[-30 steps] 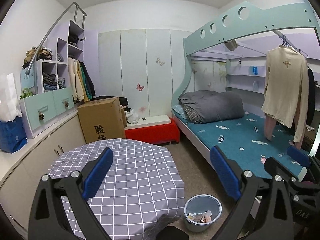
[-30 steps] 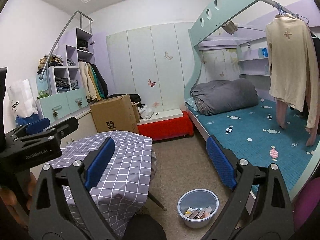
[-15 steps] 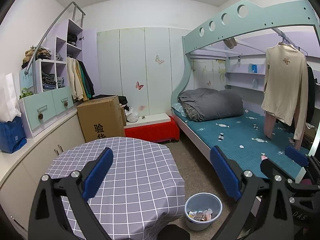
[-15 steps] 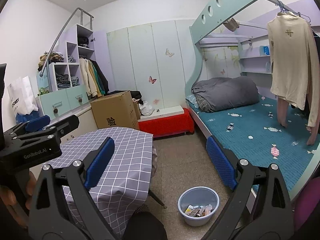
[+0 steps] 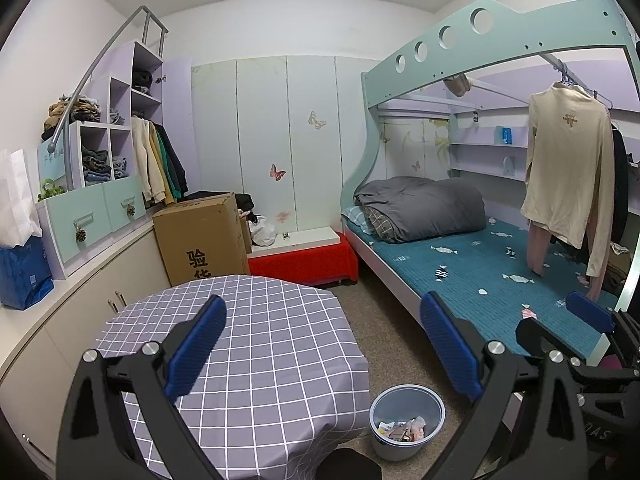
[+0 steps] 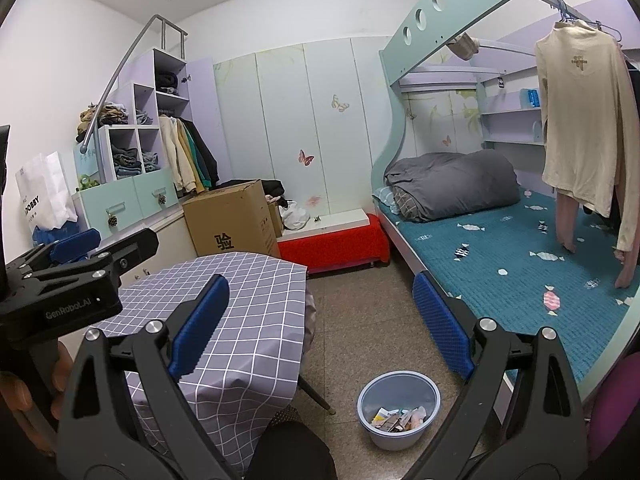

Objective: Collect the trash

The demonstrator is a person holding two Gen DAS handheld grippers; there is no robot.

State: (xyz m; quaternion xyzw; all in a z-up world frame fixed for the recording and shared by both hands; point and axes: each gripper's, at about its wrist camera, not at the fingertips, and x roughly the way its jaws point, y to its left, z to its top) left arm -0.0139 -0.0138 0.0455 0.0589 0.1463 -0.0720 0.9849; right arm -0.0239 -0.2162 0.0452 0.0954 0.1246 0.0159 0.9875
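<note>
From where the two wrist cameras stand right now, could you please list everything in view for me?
Bin: one, pale blue, on the floor between table and bed, with paper scraps inside.
Table: one, grey checked cloth, left foreground.
Cardboard box: one, brown, behind the table.
Bed: one, teal sheet, right side.
Duvet: one, grey, rolled at the bed's far end.
Sweater: one, cream, hanging over the bed.
Low bench: one, red with white top, at the far wall.
Shelves: one unit, lilac, left wall, holding clothes.
Paper bag: one, white, on the left counter.
Left gripper: open, blue pads.
Right gripper: open, blue pads.
</note>
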